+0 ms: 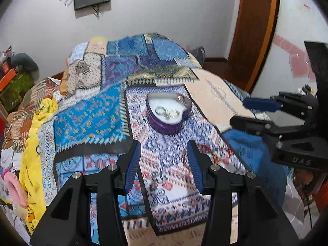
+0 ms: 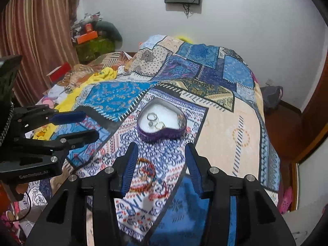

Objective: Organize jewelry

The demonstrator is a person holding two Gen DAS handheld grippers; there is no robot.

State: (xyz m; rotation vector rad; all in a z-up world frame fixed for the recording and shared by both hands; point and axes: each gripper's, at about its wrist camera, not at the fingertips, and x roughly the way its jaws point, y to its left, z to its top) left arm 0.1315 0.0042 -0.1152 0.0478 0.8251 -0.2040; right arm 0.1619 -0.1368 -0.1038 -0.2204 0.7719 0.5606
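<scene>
A purple heart-shaped box (image 1: 162, 126) (image 2: 155, 136) with a white lining lies uncovered on the patchwork blanket. Several rings (image 1: 167, 111) (image 2: 153, 120) rest inside it. Red and orange bracelets (image 2: 146, 174) lie on the blanket nearer than the box, just beyond my right gripper (image 2: 161, 164). That gripper is open, with nothing between its blue pads, and it hovers short of the box. My left gripper (image 1: 164, 164) is open too and holds nothing, also short of the box. Each gripper shows at the edge of the other's view: right gripper (image 1: 237, 111), left gripper (image 2: 91, 125).
The blanket (image 1: 92, 114) covers a bed. A yellow cloth (image 1: 34, 143) and loose clutter lie along its left side. A green box (image 2: 94, 47) and a striped curtain (image 2: 37, 30) stand at the far left. A wooden door (image 1: 258, 30) is at the right.
</scene>
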